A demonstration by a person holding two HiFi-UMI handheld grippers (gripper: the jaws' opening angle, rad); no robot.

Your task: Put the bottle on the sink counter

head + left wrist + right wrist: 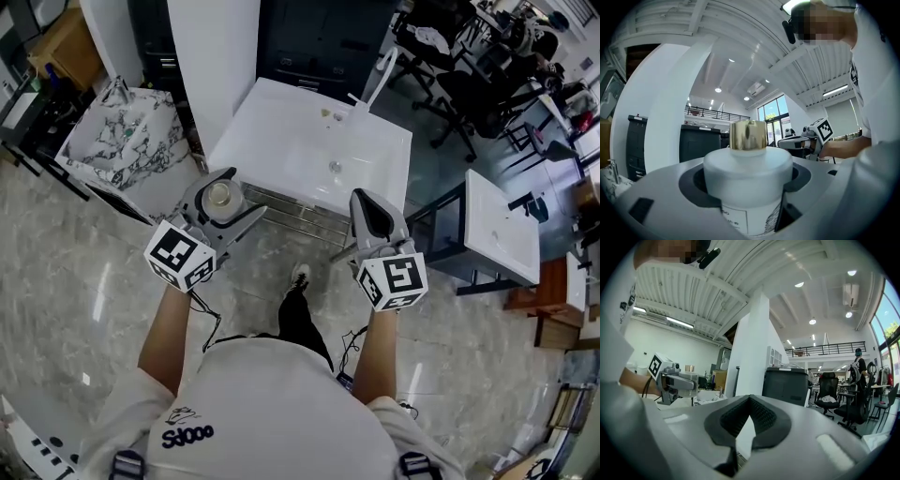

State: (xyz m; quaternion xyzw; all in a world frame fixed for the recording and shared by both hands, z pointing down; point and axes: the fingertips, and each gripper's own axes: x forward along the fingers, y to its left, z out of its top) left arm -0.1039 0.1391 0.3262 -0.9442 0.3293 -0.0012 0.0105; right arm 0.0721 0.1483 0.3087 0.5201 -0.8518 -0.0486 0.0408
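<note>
A white bottle with a gold cap [748,135] stands upright between the jaws of my left gripper [234,195], whose dark pads [696,187] press on its sides. In the head view the bottle [220,195] hangs just in front of the near left corner of the white sink counter [272,131]. My right gripper [371,208] is shut with nothing in it, held at the same height near the counter's right front edge. In the right gripper view its jaws [743,427] meet at the tips, and the left gripper [675,380] shows off to the left.
A tall tap [375,80] rises at the back of the counter, and a drain [334,167] sits in the basin. A marble-patterned sink unit [127,141] stands to the left, a second white sink unit [502,230] to the right. Office chairs [469,84] crowd the far right.
</note>
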